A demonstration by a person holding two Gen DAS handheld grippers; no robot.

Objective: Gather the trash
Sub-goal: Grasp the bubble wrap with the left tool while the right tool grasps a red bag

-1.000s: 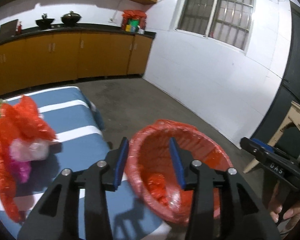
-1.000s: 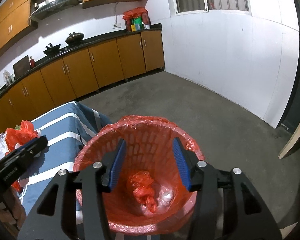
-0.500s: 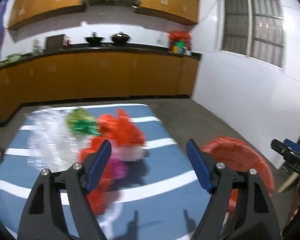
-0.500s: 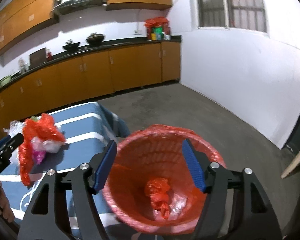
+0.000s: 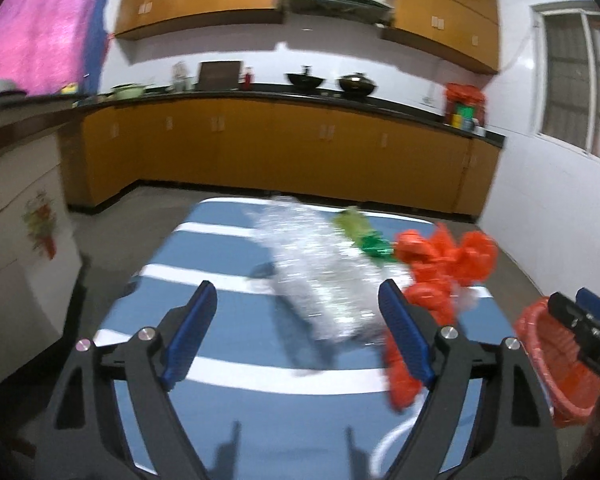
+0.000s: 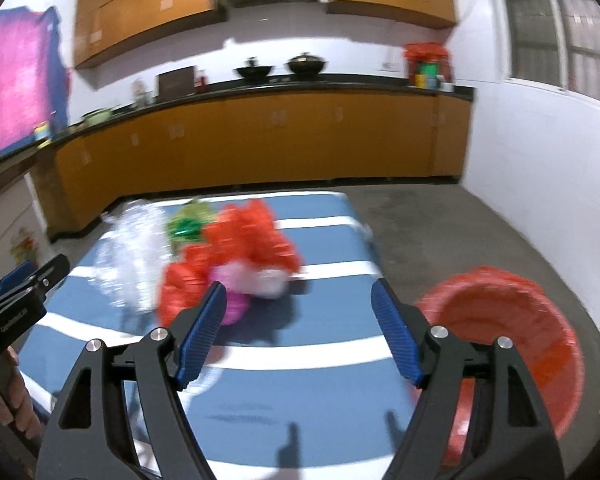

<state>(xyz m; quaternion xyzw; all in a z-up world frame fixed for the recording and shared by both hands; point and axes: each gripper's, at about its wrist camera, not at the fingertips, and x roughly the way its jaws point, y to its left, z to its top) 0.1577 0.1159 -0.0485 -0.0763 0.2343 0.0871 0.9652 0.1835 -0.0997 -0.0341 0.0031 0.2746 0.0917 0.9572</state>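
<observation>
A heap of trash lies on the blue striped table (image 5: 236, 332): a clear crinkled plastic bag (image 5: 320, 272), a green wrapper (image 5: 364, 236), red plastic bags (image 5: 444, 264) and a pink-white bag (image 6: 252, 280). My left gripper (image 5: 300, 332) is open and empty above the table, with the clear bag between and beyond its fingers. My right gripper (image 6: 300, 332) is open and empty, just short of the red bags (image 6: 248, 240). The red-lined trash basket (image 6: 504, 332) stands on the floor right of the table; it also shows in the left wrist view (image 5: 556, 364).
Orange kitchen cabinets (image 5: 284, 152) with a dark counter run along the back wall. A white wall (image 6: 548, 184) with windows is on the right. Grey concrete floor (image 6: 440, 220) lies between table, basket and walls. Both views are motion-blurred.
Both grippers have swung left from the basket to face the table and trash heap, and both have opened wider. The basket now sits at the right edge of each view.
</observation>
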